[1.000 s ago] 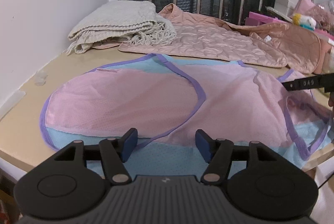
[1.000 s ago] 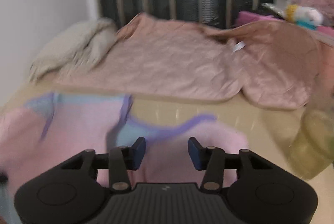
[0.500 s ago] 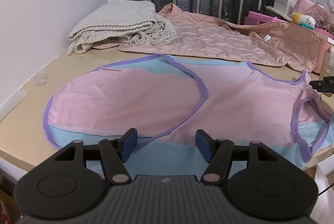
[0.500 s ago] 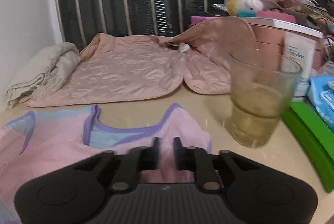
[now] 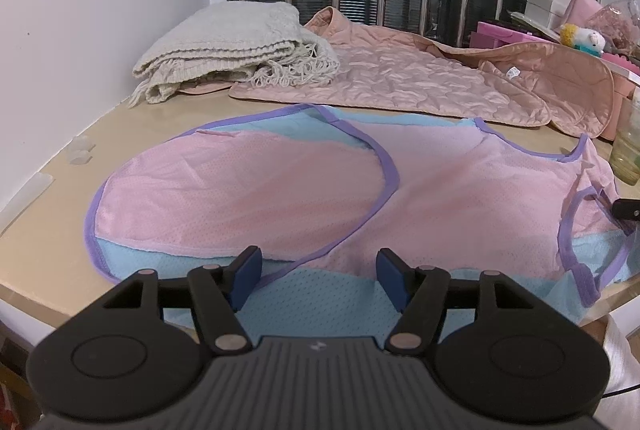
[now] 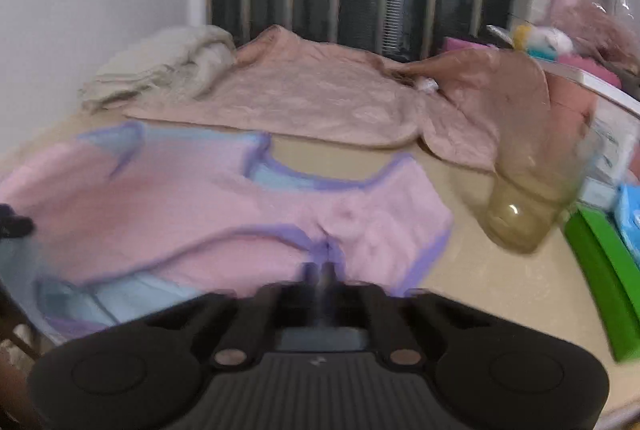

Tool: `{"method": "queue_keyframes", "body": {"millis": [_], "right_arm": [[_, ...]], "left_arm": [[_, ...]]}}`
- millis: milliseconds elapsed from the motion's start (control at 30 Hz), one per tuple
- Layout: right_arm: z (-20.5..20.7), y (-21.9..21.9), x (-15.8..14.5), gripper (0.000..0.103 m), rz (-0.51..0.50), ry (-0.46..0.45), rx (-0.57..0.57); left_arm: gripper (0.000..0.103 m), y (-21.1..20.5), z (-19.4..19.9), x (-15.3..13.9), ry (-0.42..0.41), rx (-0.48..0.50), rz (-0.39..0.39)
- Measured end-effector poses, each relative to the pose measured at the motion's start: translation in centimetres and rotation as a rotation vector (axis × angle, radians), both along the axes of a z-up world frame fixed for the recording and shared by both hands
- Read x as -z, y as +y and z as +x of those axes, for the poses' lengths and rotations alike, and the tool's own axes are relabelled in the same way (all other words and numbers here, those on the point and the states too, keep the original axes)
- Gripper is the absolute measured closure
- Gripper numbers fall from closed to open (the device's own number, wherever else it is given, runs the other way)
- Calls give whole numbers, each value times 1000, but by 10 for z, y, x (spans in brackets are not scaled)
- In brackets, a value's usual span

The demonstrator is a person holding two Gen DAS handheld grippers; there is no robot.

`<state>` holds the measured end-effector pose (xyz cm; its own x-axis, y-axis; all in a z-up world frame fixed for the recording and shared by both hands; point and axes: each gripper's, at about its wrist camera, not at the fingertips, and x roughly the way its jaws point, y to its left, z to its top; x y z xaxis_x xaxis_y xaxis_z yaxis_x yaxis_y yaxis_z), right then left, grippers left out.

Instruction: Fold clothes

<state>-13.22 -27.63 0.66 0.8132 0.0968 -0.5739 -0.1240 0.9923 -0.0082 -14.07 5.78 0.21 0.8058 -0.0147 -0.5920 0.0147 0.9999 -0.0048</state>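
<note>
Left wrist view: my left gripper [image 5: 318,280] hovers half open, empty, above the pink-and-blue mesh top with purple trim [image 5: 440,197], spread flat on the beige table [image 5: 48,230].

Right wrist view (blurred): my right gripper [image 6: 320,276] is clamped on the top's purple-edged strap [image 6: 326,250], near a glass tumbler [image 6: 524,205].

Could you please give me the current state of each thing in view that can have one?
Pink and blue mesh vest: spread flat, shoulder end pinched.
Right gripper: shut on the vest's purple edge.
Left gripper: open, empty.
Cream knitted blanket: folded.
Pink quilted jacket: unfolded.
Glass: upright, partly filled.
</note>
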Motion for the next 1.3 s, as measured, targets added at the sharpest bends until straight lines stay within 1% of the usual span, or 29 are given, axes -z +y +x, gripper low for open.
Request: {"method": "queue_keyframes", "body": {"millis": [100, 167, 200, 267, 300, 333, 367, 467, 500, 533, 567, 633, 667, 700, 800, 833, 867, 900, 933, 967, 1000, 1033, 1067, 1100, 1133, 1167, 1233, 1267, 1300], "right_arm": [[-10, -19, -8, 103, 45, -34, 71], [-14, -29, -11, 103, 26, -14, 98], [-16, -31, -11, 99, 21, -4, 99], [-18, -27, -13, 94, 40, -21, 70], [-18, -22, -14, 87, 46, -36, 43], [-16, -15, -13, 84, 43, -45, 25], [-13, -8, -11, 83, 37, -52, 11], [5, 4, 0, 84, 12, -23, 3], [8, 4, 4, 86, 14, -13, 10], [9, 3, 6, 89, 25, -19, 21], [8, -1, 6, 100, 36, -19, 38], [2, -9, 4, 101, 63, -6, 62], [-4, -15, 2, 103, 77, -3, 62], [-11, -22, -1, 103, 88, -2, 60], [-32, -37, -6, 102, 66, -1, 39], [-38, -39, -7, 100, 58, -4, 37], [-44, -41, -8, 88, 50, -8, 34], [-51, -40, -11, 74, 55, -25, 36], [-58, -37, -14, 69, 64, -46, 7], [-65, -34, -18, 69, 72, -66, -36], [-71, -29, -20, 70, 73, -81, -94], [-76, -24, -21, 69, 69, -95, -157], [-79, -16, -19, 69, 48, -86, -222], [-79, -9, -15, 71, 9, -65, -263], [-77, -3, -10, 71, -41, -42, -279], [-75, 0, -3, 77, -84, -19, -283], [-75, -2, -2, 101, -118, -27, -295], [-75, -4, -2, 100, -131, -35, -303], [-73, -6, -1, 100, -168, -48, -291]], "left_arm": [[38, 1, -1, 0, 2, -2, 0], [38, 0, 0, 0, 1, -6, 2], [38, 0, 0, 0, 0, -7, 3], [37, -2, 0, 1, -1, -8, 6], [37, -2, 0, 1, 0, -10, 5], [37, -2, 1, 1, 3, -10, 3], [37, -2, 1, 1, 5, -10, 3], [36, -1, 1, 1, 5, -8, -1], [36, -1, 1, 1, 5, -8, -1], [36, -1, 1, 1, 5, -9, 0], [36, -2, 2, 1, 5, -9, 2], [37, -2, 2, 1, 7, -9, 4], [36, -2, 2, 1, 7, -8, 5], [36, -2, 2, 1, 8, -7, 4], [36, -1, 2, 1, 9, -6, 6], [36, -1, 2, 1, 12, -5, 6], [36, -1, 3, -1, 18, -6, 0], [36, 2, 3, -5, 23, -7, -28], [37, 4, 2, -8, 28, -8, -57], [37, 6, 2, -12, 31, -6, -86], [37, 6, -2, -17, 19, 14, -121], [36, 1, -3, -20, 13, 47, -131], [36, -3, -4, -23, 8, 80, -140], [36, -8, -5, -26, 4, 111, -147], [36, -15, -3, -24, 9, 128, -133], [36, -21, -1, -22, 15, 144, -120], [37, -31, 5, -15, 45, 141, -94], [37, -34, 8, -12, 56, 138, -93], [37, -37, 12, -9, 65, 135, -91]]}}
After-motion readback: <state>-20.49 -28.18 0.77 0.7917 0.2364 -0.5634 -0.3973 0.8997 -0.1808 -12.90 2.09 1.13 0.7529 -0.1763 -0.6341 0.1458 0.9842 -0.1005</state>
